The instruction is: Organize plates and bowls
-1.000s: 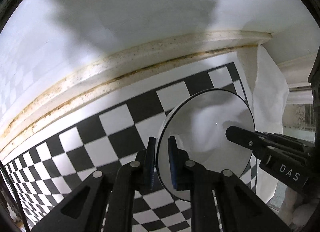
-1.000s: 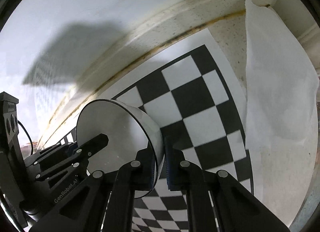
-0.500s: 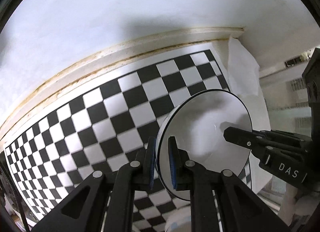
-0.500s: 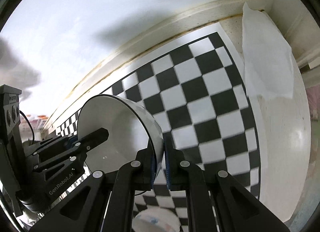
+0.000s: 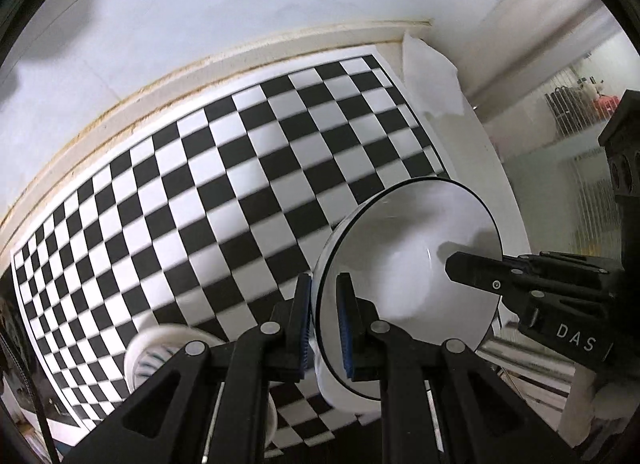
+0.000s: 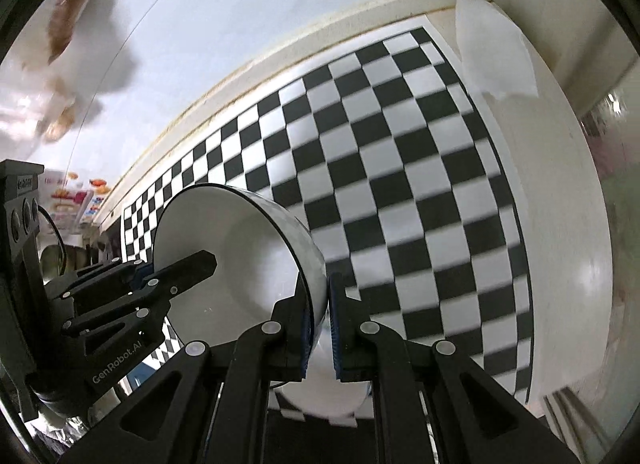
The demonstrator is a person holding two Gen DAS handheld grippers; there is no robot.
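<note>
- Left gripper [image 5: 323,316] clamps the white bowl's [image 5: 408,264] left rim
- Right gripper [image 6: 319,318] clamps its right rim
- Bowl is held tilted above the checkered mat [image 5: 224,184]

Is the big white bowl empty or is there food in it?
Empty. The bowl, held by the left gripper and right gripper, shows only a bare white inside in both views.

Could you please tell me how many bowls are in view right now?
2: the white bowl clamped by both grippers above the checkered mat, and a patterned bowl resting on it. Others may be hidden.
</note>
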